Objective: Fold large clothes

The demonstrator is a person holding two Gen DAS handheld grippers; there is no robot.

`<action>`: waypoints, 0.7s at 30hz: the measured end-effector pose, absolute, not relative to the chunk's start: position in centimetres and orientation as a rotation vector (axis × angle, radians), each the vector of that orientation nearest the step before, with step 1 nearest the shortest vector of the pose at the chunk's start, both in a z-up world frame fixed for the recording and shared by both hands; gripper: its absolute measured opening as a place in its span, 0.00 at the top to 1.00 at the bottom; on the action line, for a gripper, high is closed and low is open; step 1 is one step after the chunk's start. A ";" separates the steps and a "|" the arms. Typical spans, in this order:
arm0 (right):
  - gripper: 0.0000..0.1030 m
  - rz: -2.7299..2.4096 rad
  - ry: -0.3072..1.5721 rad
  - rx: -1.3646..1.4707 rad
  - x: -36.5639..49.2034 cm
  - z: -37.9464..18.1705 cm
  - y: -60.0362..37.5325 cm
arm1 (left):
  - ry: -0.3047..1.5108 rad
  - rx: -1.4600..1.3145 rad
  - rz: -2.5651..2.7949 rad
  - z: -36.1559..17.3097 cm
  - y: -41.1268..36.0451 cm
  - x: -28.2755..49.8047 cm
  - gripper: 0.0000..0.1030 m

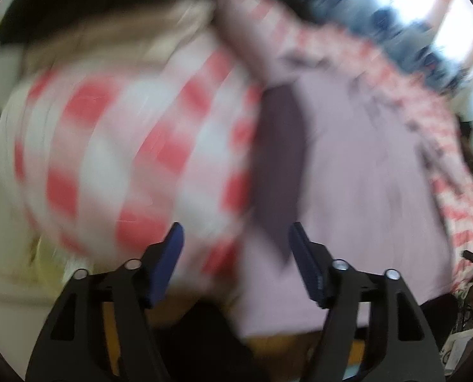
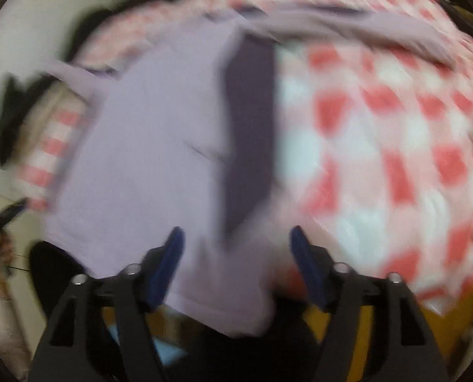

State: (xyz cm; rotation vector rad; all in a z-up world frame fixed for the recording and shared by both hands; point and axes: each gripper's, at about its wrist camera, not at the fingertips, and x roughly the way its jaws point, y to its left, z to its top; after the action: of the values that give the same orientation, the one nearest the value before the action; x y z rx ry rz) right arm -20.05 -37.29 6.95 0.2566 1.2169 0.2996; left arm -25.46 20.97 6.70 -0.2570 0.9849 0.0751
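The left hand-held gripper [image 1: 238, 238] pointed steeply downward, its blue pads [image 1: 169, 264] standing well apart with nothing clamped between them. Below and beyond it lay the pale lilac garment [image 1: 363, 175], spread over the red-and-white checked cloth [image 1: 109, 133] that covered the surface; a darker purple strip [image 1: 279, 165] ran along the garment's edge, straight ahead of the gap between the jaws. The whole view was smeared with motion blur.

The right hand-held gripper [image 2: 236, 242] was tilted downward in the same way, its jaws likewise apart and gripping nothing. The lilac garment [image 2: 147, 146] filled the left and middle of its view, its near hem hanging over the edge of the surface between the two pads [image 2: 168, 264] without either pad pressing on it. The same dark strip [image 2: 250, 133] stood just ahead, with the checked cloth [image 2: 379, 146] bare to its right.
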 end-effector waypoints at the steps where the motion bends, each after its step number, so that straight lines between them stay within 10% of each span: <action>1: 0.16 0.361 1.188 0.294 -19.6 7.2 -36.6 | 0.929 -0.235 0.040 8.3 19.0 -24.5 0.26; 6: 0.09 0.357 1.473 0.126 -16.2 -1.7 -31.6 | 0.762 -0.195 -0.153 12.6 7.9 -18.1 0.16; 10: 0.10 0.378 1.408 0.144 -15.4 1.3 -32.7 | 0.730 -0.283 -0.234 13.3 1.2 -12.9 0.14; 21: 0.09 0.048 0.822 1.037 -8.1 2.2 -61.2 | 0.770 -0.195 -0.336 4.5 -10.5 -3.6 0.12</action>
State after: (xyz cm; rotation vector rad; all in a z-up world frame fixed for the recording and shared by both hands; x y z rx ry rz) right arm -8.07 -61.15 2.18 1.0368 0.8222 0.0477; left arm -3.56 -10.48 4.53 -0.1949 0.7700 -0.3358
